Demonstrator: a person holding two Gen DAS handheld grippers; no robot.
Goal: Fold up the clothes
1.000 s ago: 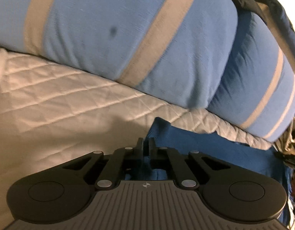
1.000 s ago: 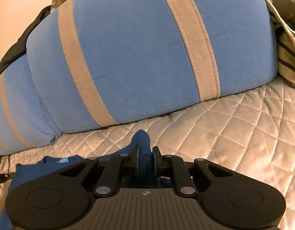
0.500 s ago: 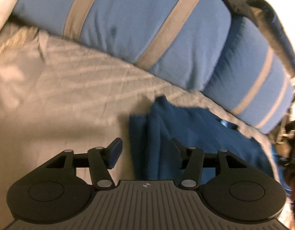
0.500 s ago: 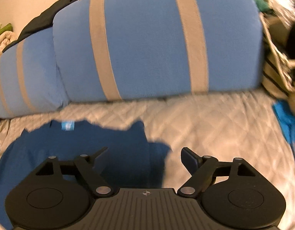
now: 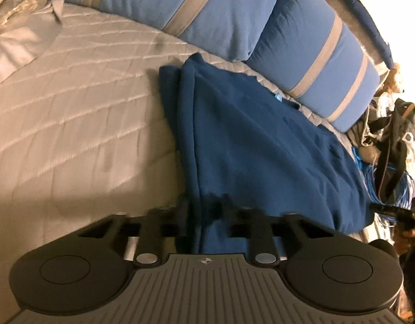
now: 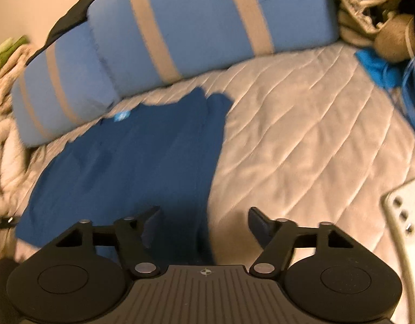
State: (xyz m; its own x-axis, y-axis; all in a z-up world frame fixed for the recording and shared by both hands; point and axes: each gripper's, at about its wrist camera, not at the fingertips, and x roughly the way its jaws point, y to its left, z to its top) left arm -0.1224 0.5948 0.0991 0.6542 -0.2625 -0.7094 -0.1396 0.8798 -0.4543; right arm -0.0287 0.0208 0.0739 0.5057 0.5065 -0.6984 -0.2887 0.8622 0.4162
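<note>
A dark blue shirt [image 5: 256, 140] lies spread flat on the quilted bed, its far edge near the pillows. It also shows in the right wrist view [image 6: 142, 162], with a small light blue neck label [image 6: 121, 115]. My left gripper [image 5: 204, 210] straddles the shirt's near left edge; its jaws stand partly closed with cloth between them, and a firm pinch cannot be confirmed. My right gripper [image 6: 204, 221] is wide open above the shirt's near right edge, holding nothing.
Two light blue pillows with tan stripes [image 5: 207, 8] [image 6: 207, 24] lie along the far side of the beige quilt [image 5: 72, 124]. Clutter of bags and blue cords [image 5: 388, 145] sits at the right. A white device edge [image 6: 401, 216] is at the right.
Both grippers let go of the shirt's far edge and pulled back toward its near edge. The left gripper opened wide, then narrowed around the shirt's near left edge. The right gripper stays open.
</note>
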